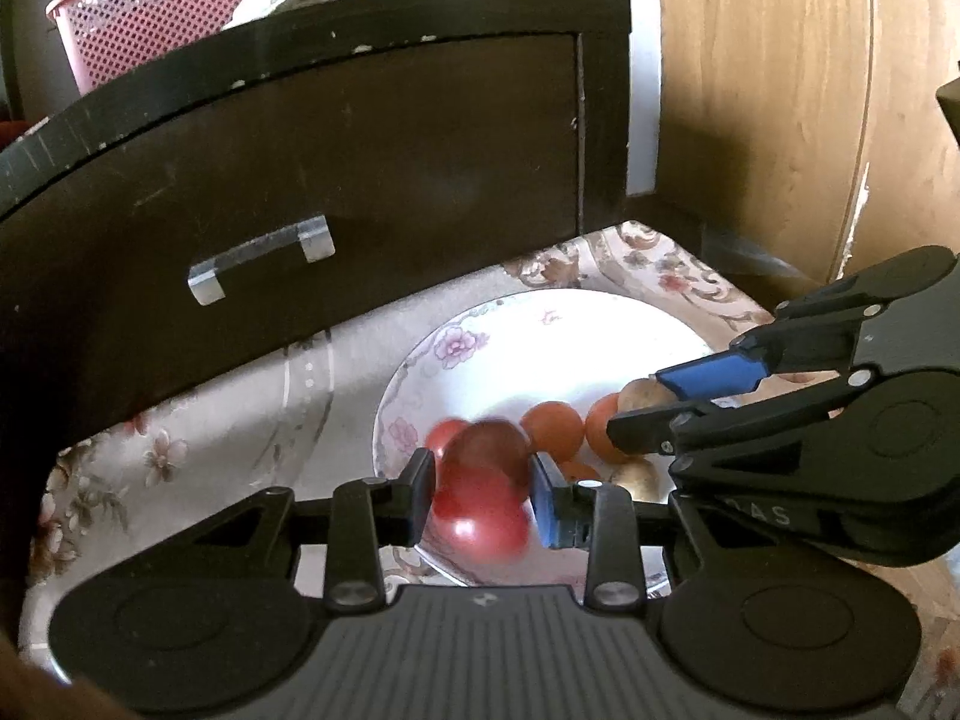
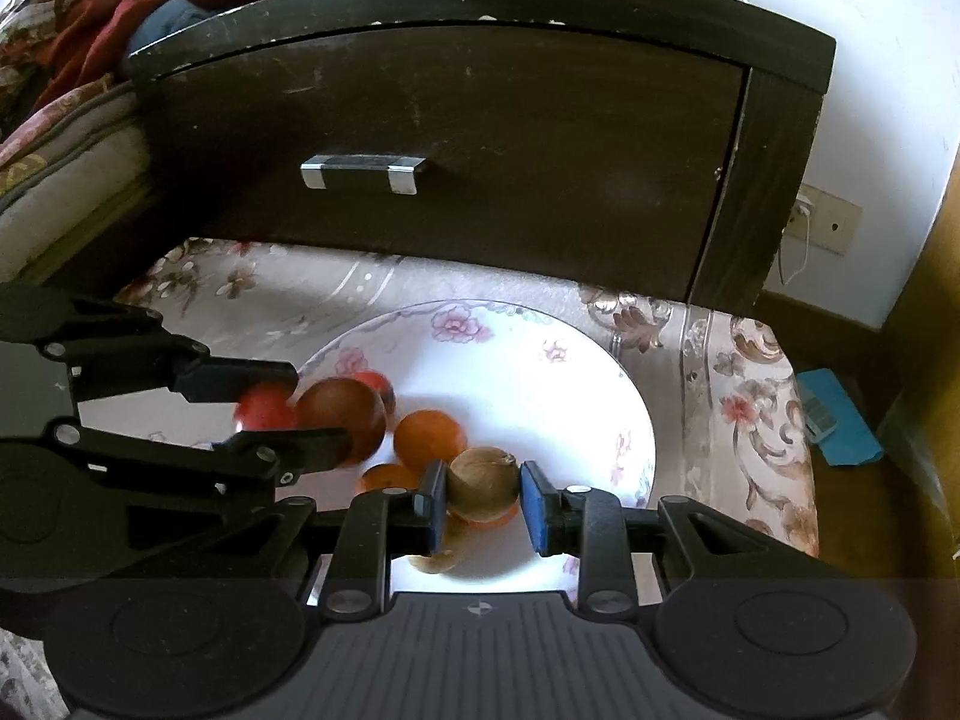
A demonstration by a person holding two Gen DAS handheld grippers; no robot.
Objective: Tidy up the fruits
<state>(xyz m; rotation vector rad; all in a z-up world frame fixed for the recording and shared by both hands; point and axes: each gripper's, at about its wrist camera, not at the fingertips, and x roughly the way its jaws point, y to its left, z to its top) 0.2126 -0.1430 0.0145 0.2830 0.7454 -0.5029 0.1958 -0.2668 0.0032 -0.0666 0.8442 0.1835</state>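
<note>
Over the floral plate (image 2: 624, 396), left gripper (image 1: 483, 495) clamps a tomato (image 1: 480, 516), right gripper (image 2: 483, 501) a kiwi (image 2: 483, 483).

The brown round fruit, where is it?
In the right wrist view the brown fruit sits low and central between the right gripper's fingers, over the flowered plate, beside an orange.

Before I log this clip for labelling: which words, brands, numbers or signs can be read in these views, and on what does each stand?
"AS": the readable end of raised lettering on the right gripper body, left wrist view; the start is hidden.
A small round cross-mark, no letters, on each gripper's ribbed body.
The blue object on the floor: print too small to read.
</note>
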